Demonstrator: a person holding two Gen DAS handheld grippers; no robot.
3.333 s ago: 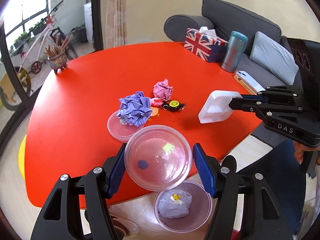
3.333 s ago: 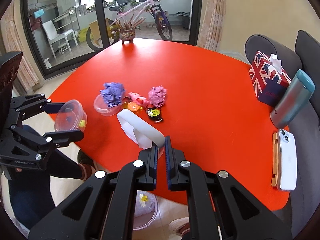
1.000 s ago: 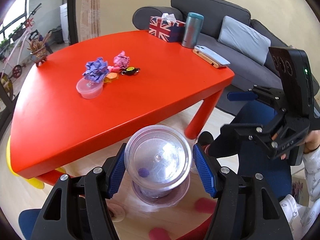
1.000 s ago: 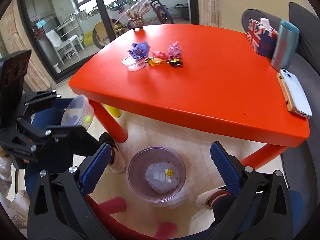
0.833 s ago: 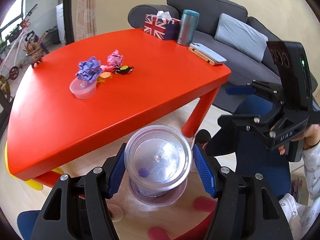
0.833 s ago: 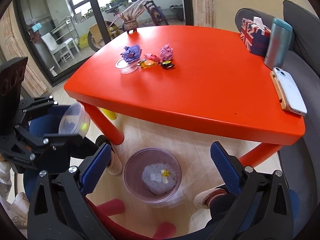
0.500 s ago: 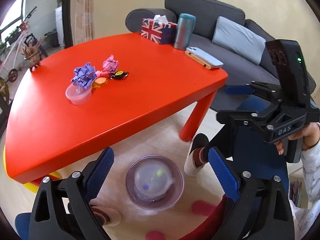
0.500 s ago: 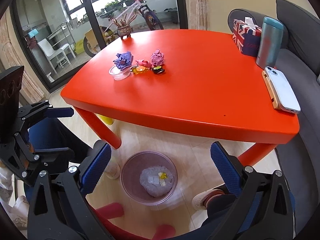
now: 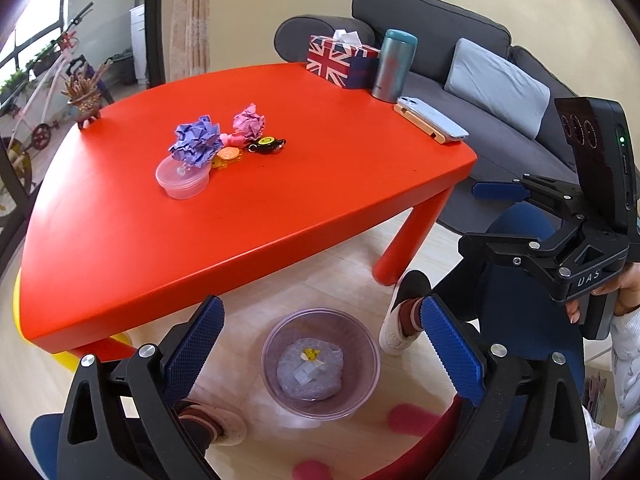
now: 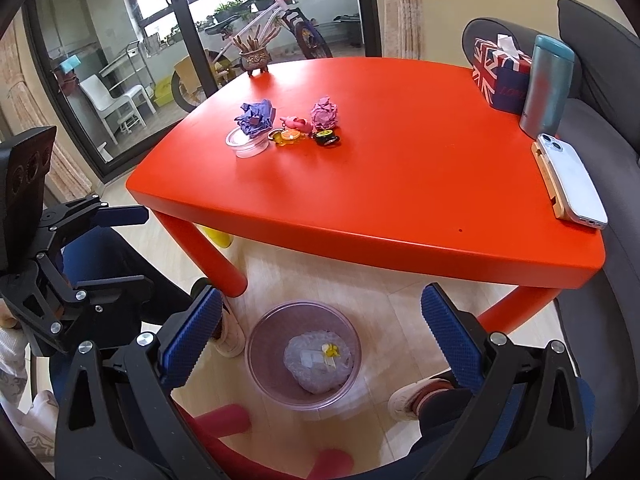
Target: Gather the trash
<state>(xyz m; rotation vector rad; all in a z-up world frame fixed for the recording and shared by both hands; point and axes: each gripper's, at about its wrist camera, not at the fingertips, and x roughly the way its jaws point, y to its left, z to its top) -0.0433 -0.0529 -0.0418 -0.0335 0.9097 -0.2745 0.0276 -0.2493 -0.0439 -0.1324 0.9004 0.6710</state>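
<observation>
Red worktop holds purple paper ball, pink paper ball and plastic cup for me, bin partly filled, left tool and right tool both wide, empty.

The left gripper was held low with its blue-padded fingers spread wide and nothing between them. The right gripper was spread just as wide and empty, held level beside the left one.
</observation>
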